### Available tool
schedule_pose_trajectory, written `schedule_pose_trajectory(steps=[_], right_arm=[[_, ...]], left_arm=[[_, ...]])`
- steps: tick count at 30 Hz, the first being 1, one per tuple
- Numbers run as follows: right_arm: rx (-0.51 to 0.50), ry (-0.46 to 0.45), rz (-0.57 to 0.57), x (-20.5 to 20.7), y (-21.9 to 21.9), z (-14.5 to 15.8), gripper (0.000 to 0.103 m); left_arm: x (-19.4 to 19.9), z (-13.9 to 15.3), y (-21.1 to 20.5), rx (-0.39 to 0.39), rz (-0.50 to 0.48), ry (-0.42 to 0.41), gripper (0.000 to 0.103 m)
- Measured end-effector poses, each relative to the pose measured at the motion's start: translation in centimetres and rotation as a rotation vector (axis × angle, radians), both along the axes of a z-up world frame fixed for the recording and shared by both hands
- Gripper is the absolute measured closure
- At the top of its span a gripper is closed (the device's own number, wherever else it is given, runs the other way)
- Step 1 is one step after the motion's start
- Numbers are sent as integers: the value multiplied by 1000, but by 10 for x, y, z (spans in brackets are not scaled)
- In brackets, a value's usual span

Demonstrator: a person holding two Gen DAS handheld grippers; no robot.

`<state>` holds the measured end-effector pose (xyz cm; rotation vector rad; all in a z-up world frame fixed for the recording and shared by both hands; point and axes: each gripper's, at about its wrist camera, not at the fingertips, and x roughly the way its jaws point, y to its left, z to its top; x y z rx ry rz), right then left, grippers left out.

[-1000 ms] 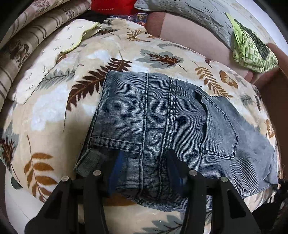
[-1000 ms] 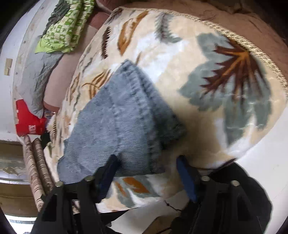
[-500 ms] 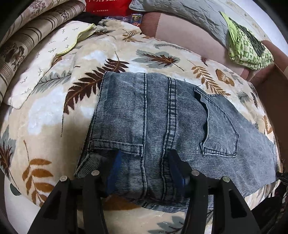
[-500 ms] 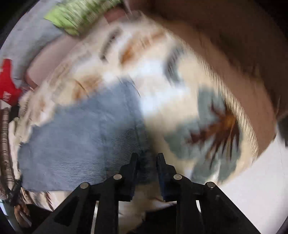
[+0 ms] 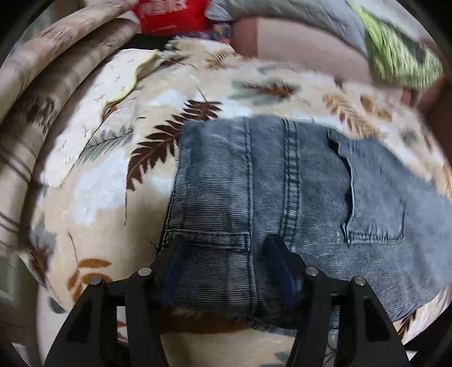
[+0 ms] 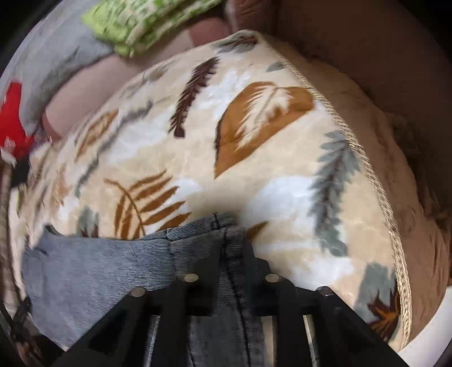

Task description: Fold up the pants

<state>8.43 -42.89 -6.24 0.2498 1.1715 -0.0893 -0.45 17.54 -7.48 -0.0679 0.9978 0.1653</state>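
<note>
Left wrist view, from the left: folded striped bedding (image 5: 36,118); a pale embroidered cloth (image 5: 93,121); then the leaf-print blanket (image 5: 101,197) covering the bed. The grey jeans (image 5: 282,192) lie flat on this blanket, back pocket (image 5: 375,203) toward the right. My left gripper (image 5: 226,254) straddles the near denim edge, its jaws released and just now widening, the fabric lying between them unpinched. A red package (image 5: 172,14) and a green patterned cloth (image 5: 401,56) sit at the far side.

Right wrist view: the jeans (image 6: 93,279) enter from the lower left, and my right gripper (image 6: 230,271) has just clenched its jaws onto a seamed fold of the denim.
</note>
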Motion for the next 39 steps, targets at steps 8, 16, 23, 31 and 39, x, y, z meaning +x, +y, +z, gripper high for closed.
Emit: schedule_pose_trajectory(steps=[8, 16, 23, 31, 39], right_arm=[[-161, -53, 42, 12, 16, -1, 86], [-253, -184, 40, -25, 37, 49, 40], [-52, 23, 154, -37, 70, 10, 28], [22, -164, 402, 17, 182, 88, 37], [51, 20, 713, 111, 354, 17, 37]], left_arm=[[-4, 2, -2, 32, -3, -7, 35], [-15, 66, -9, -47, -13, -206, 35], [8, 1, 9, 21, 79, 44, 20], [6, 44, 2, 31, 67, -87, 20], [1, -1, 17, 11, 62, 47, 14]])
